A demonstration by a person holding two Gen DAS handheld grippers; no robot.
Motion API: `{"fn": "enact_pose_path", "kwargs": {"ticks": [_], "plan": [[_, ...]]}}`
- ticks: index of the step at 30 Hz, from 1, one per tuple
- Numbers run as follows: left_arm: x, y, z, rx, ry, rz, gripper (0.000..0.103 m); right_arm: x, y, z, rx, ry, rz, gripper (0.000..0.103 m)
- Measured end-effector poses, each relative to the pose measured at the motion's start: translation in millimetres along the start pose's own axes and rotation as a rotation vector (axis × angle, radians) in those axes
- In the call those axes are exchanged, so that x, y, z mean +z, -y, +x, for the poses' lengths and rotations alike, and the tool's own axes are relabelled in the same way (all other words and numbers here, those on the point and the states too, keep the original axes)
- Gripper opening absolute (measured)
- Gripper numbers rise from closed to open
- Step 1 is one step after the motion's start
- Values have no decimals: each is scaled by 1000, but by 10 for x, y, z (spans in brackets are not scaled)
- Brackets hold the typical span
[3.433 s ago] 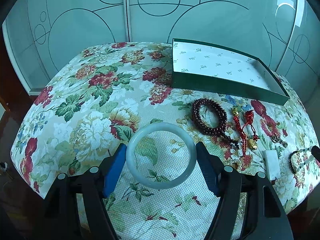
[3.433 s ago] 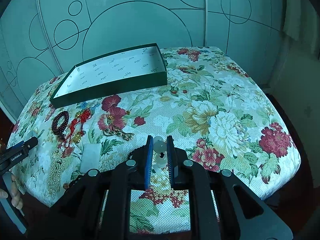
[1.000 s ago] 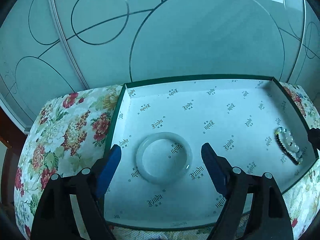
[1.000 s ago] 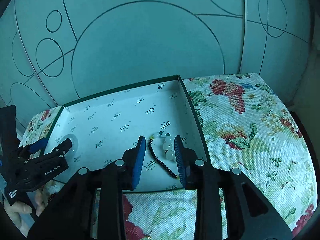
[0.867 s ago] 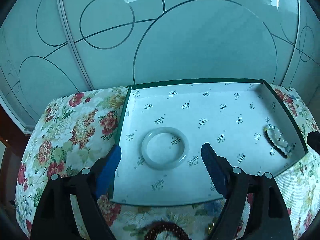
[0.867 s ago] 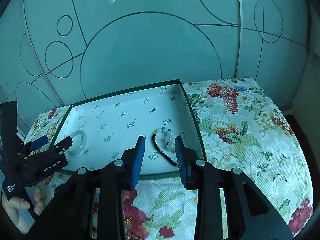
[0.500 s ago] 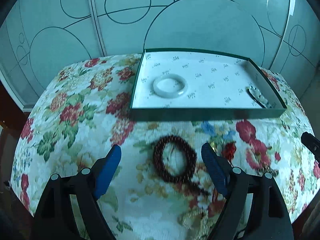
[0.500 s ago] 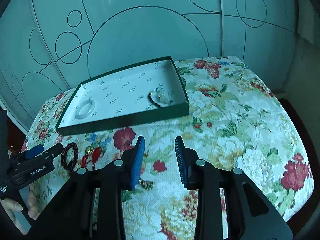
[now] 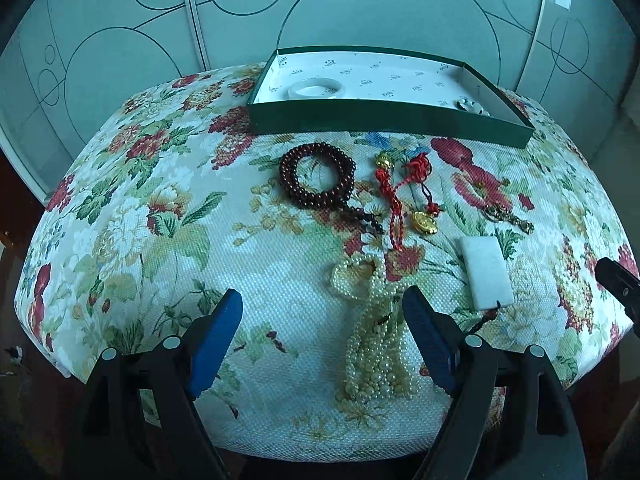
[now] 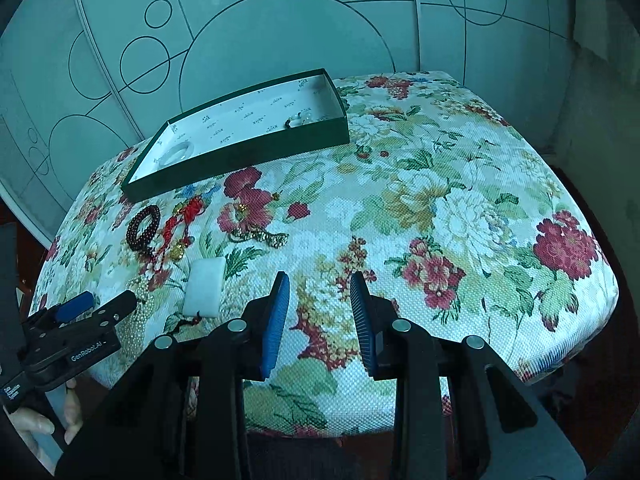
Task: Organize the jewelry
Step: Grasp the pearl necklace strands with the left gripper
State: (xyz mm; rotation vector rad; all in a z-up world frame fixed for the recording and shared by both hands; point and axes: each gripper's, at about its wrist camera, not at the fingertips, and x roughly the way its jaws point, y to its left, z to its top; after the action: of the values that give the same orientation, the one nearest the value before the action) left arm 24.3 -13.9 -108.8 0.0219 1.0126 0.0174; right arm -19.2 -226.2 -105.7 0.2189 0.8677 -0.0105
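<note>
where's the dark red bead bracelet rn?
The dark red bead bracelet lies on the floral cloth just in front of the green box, left of the red-cord charms; in the right wrist view it sits far left.

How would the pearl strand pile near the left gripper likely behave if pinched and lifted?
The pearl strands lie in loose, tangled loops, so they would probably hang limp and trail rather than lift as one piece. The small round beads look smooth, so they may slip between the left gripper pads. Loops touching the red cord charm might snag it.

Left claw [image 9: 322, 304] and right claw [image 10: 319, 286] agape
</note>
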Motion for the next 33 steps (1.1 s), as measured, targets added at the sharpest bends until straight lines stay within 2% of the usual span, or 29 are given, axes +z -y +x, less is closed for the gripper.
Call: {"fn": "enact_pose_path", "kwargs": {"ticks": [10,14,15,16,17,18,20,22,25,33], "plan": [[-89,149,-37,-14,9,33,81,-53,58,-78,13,7,16,32],[-149,137,47,-14,-13,37,80,-56,55,-82,15,6,19,32],[-161,115,39,-25,-2,27,76,-57,56,-81,14,6,18,32],[-164,104,24,-36,6,26,68,-57,55,-83,13,6,18,32],[-164,100,8,-41,15,32,57,-59,54,-82,12,6,19,32],[-156,102,-4,-39,20,35,51,-62,60,-81,11,4,20,32],[-148,96,-16,-37,28,42,28,-66,59,-69,10,2,22,32],[-146,79,-17,-26,36,50,17,-69,53,-64,9,2,21,32],[-139,47,-12,-37,41,54,16,-63,35,-57,8,4,18,32],[6,-193,-14,27,74,22,11,-32,-12,10,10,-3,1,32]]}}
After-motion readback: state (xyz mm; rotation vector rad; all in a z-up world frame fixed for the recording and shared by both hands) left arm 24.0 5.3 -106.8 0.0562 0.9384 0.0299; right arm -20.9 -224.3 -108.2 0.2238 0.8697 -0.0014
